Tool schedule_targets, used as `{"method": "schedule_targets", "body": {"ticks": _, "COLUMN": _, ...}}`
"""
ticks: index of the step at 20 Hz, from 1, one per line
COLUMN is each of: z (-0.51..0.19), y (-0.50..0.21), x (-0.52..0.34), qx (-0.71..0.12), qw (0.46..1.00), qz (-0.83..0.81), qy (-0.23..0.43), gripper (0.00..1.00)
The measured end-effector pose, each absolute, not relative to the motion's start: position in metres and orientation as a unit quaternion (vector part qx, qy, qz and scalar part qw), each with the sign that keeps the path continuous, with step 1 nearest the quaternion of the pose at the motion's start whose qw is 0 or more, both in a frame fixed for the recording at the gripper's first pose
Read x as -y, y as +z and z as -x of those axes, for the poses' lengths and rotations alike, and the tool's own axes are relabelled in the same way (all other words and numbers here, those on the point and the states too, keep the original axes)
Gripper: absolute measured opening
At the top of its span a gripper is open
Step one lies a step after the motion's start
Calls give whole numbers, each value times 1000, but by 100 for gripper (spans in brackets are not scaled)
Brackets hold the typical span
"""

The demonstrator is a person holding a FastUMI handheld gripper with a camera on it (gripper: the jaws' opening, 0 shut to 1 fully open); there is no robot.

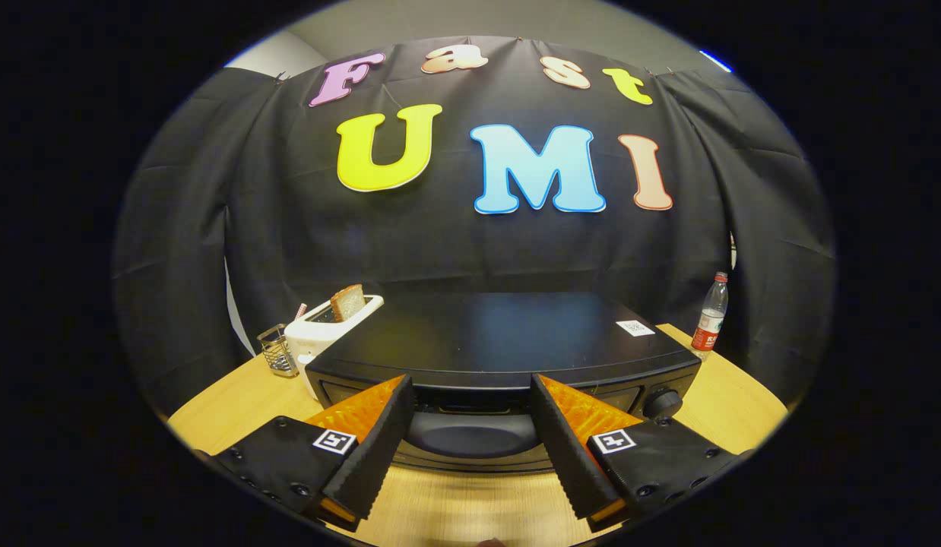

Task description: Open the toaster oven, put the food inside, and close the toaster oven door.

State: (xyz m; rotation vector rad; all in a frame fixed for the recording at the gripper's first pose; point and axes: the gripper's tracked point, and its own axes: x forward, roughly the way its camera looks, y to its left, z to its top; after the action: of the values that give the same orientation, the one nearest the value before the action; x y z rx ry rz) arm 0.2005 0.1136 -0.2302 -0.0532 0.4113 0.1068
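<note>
A black toaster oven [508,338] stands on the wooden table [714,410], seen from above its front edge. Its door [470,437] is closed, with the handle bar along the top of the door just beyond my fingertips. A round knob [663,403] sits on the front to the right of the door. My gripper [470,391] is open, its two fingers spread wide on either side of the door's middle, with nothing between them. A slice of bread [348,302] stands upright in a white pop-up toaster [326,327] to the left of the oven.
A small wire holder [277,351] stands left of the white toaster. A water bottle [711,313] with a red label stands at the back right of the oven. Black cloth closes the booth behind. Bare table lies in front of the oven.
</note>
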Motion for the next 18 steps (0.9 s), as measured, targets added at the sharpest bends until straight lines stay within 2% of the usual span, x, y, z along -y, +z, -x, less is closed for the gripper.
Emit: {"method": "schedule_targets", "body": {"ticks": 18, "z": -126, "y": -249, "x": -108, "qx": -234, "qw": 971, "qz": 33, "qy": 43, "gripper": 98}}
